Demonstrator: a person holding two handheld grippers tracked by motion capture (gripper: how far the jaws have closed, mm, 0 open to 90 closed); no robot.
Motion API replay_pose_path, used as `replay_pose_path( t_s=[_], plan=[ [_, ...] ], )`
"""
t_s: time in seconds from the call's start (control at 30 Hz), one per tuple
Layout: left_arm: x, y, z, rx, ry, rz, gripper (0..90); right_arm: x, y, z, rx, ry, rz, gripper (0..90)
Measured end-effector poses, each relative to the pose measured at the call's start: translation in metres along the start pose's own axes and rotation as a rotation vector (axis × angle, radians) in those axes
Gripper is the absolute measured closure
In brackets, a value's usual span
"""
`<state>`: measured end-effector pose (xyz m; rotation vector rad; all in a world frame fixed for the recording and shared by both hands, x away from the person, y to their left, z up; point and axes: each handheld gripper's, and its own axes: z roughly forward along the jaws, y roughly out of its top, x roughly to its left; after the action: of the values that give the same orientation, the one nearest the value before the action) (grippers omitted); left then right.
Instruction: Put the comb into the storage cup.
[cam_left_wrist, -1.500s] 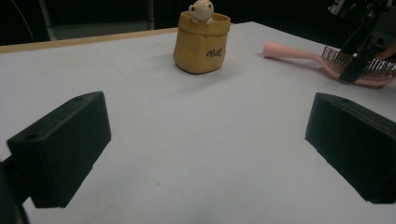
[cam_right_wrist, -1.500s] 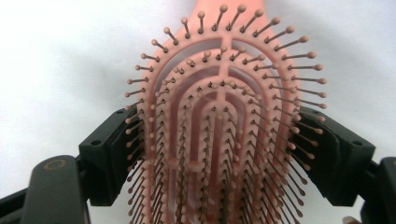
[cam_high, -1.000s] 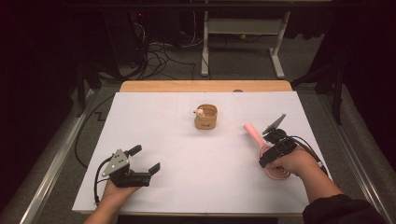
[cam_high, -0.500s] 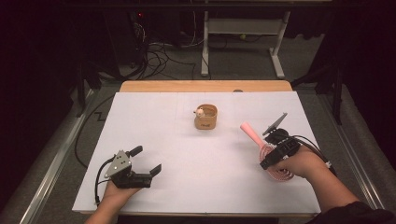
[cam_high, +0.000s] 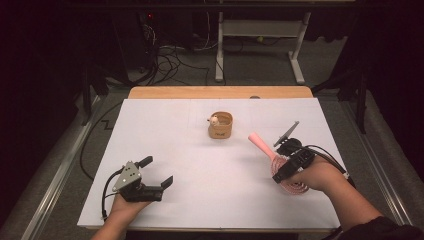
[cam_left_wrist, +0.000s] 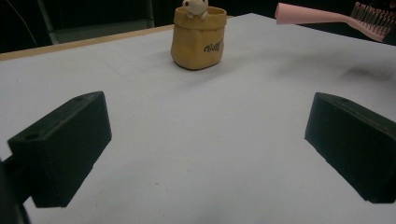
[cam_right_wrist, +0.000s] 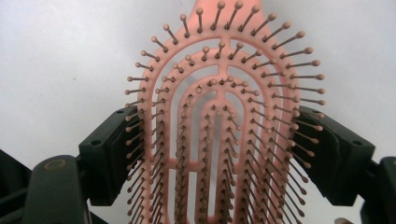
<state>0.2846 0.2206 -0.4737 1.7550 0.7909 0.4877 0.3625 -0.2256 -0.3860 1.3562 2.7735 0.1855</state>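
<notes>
My right gripper (cam_high: 286, 167) is shut on the head of a pink hairbrush (cam_high: 260, 143), its handle pointing up-left towards the middle of the table. In the right gripper view the two black pads (cam_right_wrist: 109, 154) press the bristled head (cam_right_wrist: 219, 130) from both sides. A small tan pot (cam_high: 220, 125) with a little toy figure in it stands at the centre of the white sheet. My left gripper (cam_high: 157, 171) rests at the front left, open with nothing between its jaws. Past them in the left gripper view stand the pot (cam_left_wrist: 198, 39) and the raised brush (cam_left_wrist: 322, 17).
A white sheet (cam_high: 200, 200) covers the table, with a wooden strip (cam_high: 220, 92) along the far edge. Beyond it are floor cables (cam_high: 170, 55) and a desk frame's legs (cam_high: 295, 55). A cable trails off the table's left side.
My right hand has carried the brush a little to the left and upward, towards the pot. The left gripper has stayed where it was.
</notes>
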Motion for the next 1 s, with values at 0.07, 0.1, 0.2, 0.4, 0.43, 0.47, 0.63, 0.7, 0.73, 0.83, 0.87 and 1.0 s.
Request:
replay_pose_path(
  t_s=[0.07,0.1,0.2,0.4,0.43,0.47,0.63,0.7,0.73,0.83,0.87,1.0],
  plan=[
    [0.0,0.0,0.0,-0.003,0.002,0.002,1.2,0.002,0.003,-0.002,-0.008,0.001,-0.008,20.4],
    [0.0,0.0,0.0,-0.004,0.002,0.003,1.2,0.005,0.007,-0.003,-0.011,0.0,-0.011,20.4],
    [0.0,0.0,0.0,-0.009,0.0,-0.007,1.2,0.009,0.01,-0.002,-0.006,0.003,-0.029,20.4],
    [0.001,0.012,0.001,-0.038,0.003,-0.009,1.2,0.019,0.019,0.006,-0.001,0.015,-0.065,20.3],
    [0.001,0.015,0.001,-0.034,0.009,-0.003,1.2,0.021,0.021,0.007,0.004,0.019,-0.064,20.3],
    [0.0,0.018,0.001,-0.032,0.012,-0.004,1.3,0.023,0.022,0.008,0.003,0.022,-0.066,20.3],
    [-0.003,0.035,0.008,-0.026,0.029,0.024,1.8,0.03,0.028,0.01,0.019,0.033,-0.083,20.3],
    [-0.007,0.045,0.013,-0.036,0.031,0.05,1.8,0.029,0.03,0.01,0.001,0.033,-0.116,20.3],
    [-0.008,0.049,0.016,-0.046,0.026,0.048,1.8,0.03,0.031,0.01,-0.003,0.036,-0.114,20.3],
    [-0.013,0.059,0.027,-0.066,0.009,0.051,3.8,0.031,0.033,0.01,-0.001,0.035,-0.128,20.3],
    [-0.015,0.06,0.031,-0.069,0.007,0.063,3.8,0.032,0.034,0.01,0.004,0.036,-0.133,20.3],
    [-0.019,0.056,0.047,-0.051,-0.012,0.052,1.9,0.032,0.036,0.01,0.0,0.039,-0.144,20.3]
  ],
)
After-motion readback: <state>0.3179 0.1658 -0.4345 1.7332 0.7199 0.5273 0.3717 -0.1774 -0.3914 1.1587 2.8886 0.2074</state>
